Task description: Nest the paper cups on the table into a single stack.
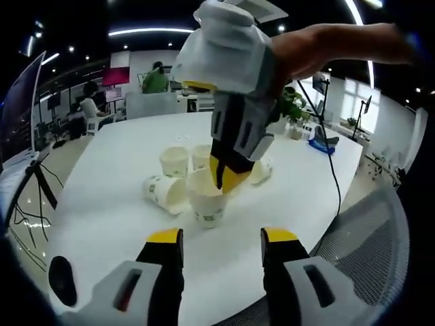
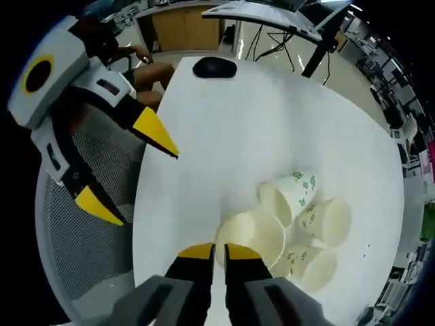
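Right gripper (image 2: 219,252): fingers pinched on the rim of the upright paper cup (image 1: 206,197) near the white bench (image 1: 122,204) edge. Left gripper (image 1: 222,239): fingers spread, empty. Behind: tipped cup (image 1: 166,192), further cups (image 1: 175,161). Advice: lift straight, keep the rim round for nesting.

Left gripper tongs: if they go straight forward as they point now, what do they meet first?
Probably the upright white paper cup with green print, whose rim the right gripper pinches. Bare white table lies between; depth is uncertain.
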